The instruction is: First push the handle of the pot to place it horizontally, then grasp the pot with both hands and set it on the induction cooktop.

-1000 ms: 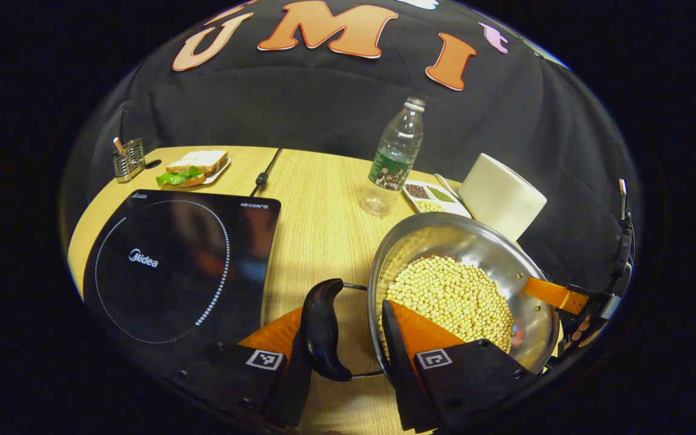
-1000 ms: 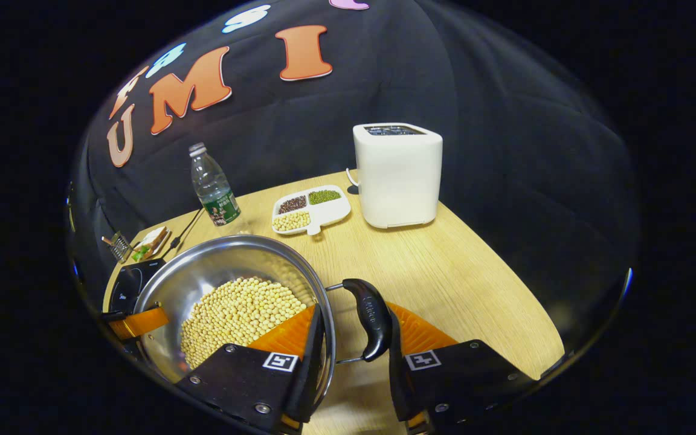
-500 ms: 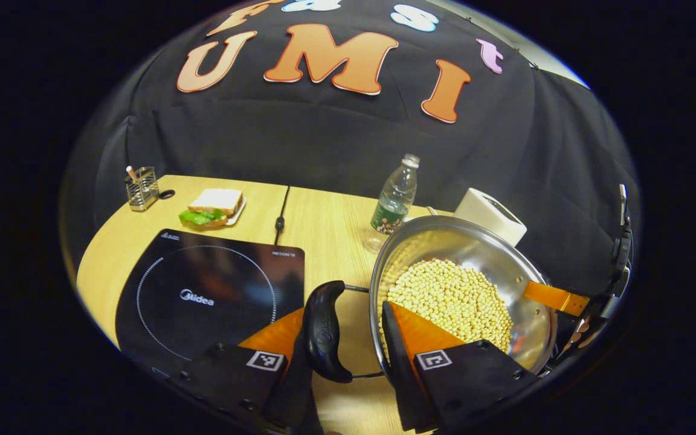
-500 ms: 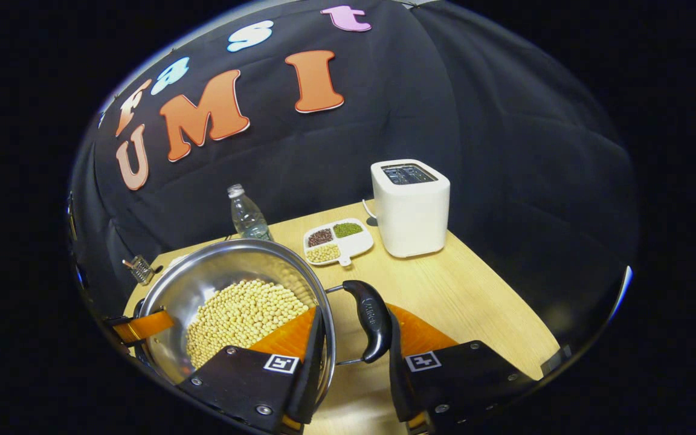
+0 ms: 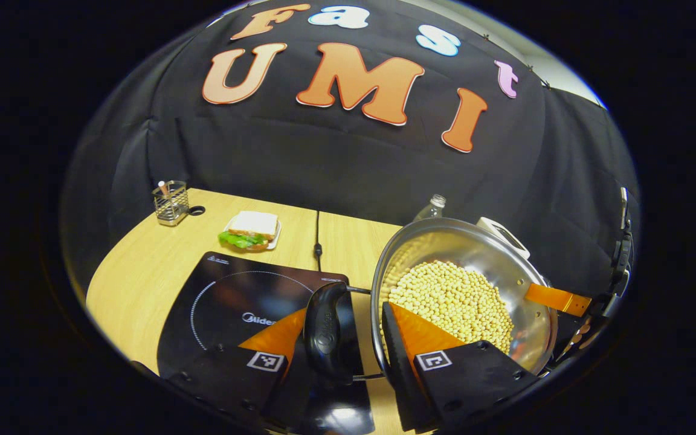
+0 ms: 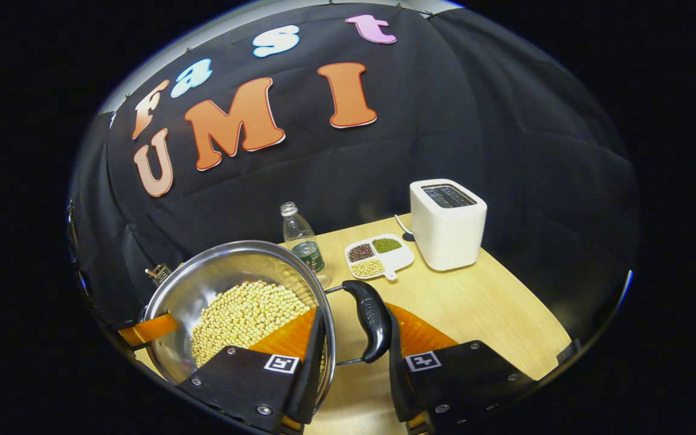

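Left gripper (image 5: 348,338) clamps one black handle (image 5: 324,332) against the pot (image 5: 505,254) wall; right gripper (image 6: 354,338) likewise grips the opposite handle (image 6: 369,320). The pot, holding soybeans (image 5: 451,302), is raised with its left handle over the cooktop (image 5: 227,302). Beyond: sandwich (image 5: 251,229), bottle (image 6: 302,241), toaster (image 6: 447,223).

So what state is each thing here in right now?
Pot: lifted, held at both handles, holding beans.
Left gripper: shut on the pot's left handle.
Right gripper: shut on the right handle.
Cooktop: bare, nothing on it.
Bottle: upright, capped.
Toaster: slots empty.
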A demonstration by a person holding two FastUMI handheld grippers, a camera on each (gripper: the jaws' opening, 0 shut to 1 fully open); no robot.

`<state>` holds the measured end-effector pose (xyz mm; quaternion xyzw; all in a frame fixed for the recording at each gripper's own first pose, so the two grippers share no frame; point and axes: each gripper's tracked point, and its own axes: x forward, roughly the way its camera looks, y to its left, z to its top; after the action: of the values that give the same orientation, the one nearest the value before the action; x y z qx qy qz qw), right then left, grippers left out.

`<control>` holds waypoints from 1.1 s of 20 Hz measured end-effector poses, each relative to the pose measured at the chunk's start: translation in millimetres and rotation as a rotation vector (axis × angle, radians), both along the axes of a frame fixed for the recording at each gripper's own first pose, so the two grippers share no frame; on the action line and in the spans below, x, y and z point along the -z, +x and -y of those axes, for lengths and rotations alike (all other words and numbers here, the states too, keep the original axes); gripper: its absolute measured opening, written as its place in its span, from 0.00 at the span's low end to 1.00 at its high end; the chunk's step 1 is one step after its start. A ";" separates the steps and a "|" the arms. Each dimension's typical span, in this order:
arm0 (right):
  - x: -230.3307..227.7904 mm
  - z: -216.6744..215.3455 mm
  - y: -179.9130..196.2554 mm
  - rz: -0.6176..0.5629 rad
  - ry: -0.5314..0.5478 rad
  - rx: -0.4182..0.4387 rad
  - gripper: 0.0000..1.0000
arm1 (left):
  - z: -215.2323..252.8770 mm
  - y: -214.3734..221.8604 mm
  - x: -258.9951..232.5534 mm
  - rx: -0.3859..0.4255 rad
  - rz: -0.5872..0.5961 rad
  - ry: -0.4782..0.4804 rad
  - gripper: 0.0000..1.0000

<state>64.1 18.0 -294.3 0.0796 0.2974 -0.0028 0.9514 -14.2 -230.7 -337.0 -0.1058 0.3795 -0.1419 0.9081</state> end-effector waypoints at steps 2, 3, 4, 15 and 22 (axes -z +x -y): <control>0.1 -17.9 1.2 -0.006 0.005 -0.018 0.49 | -20.0 4.8 -0.4 -0.017 0.001 0.002 0.65; 0.9 -27.1 1.2 -0.010 0.010 -0.026 0.49 | -29.5 5.6 -1.1 -0.027 0.001 0.004 0.65; 2.6 -37.1 1.5 -0.016 0.015 -0.033 0.50 | -36.4 6.1 0.4 -0.036 -0.001 0.005 0.67; 5.0 -137.3 8.0 -0.025 0.003 -0.125 0.49 | -138.8 17.4 12.6 -0.140 -0.017 0.031 0.63; 28.5 -190.5 9.1 -0.081 0.015 -0.163 0.50 | -190.6 24.5 31.0 -0.189 -0.043 0.055 0.65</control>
<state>73.2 208.5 -322.8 0.0623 0.3413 0.0737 0.9350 10.2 -40.0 -368.0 -0.1194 0.3908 -0.0428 0.9117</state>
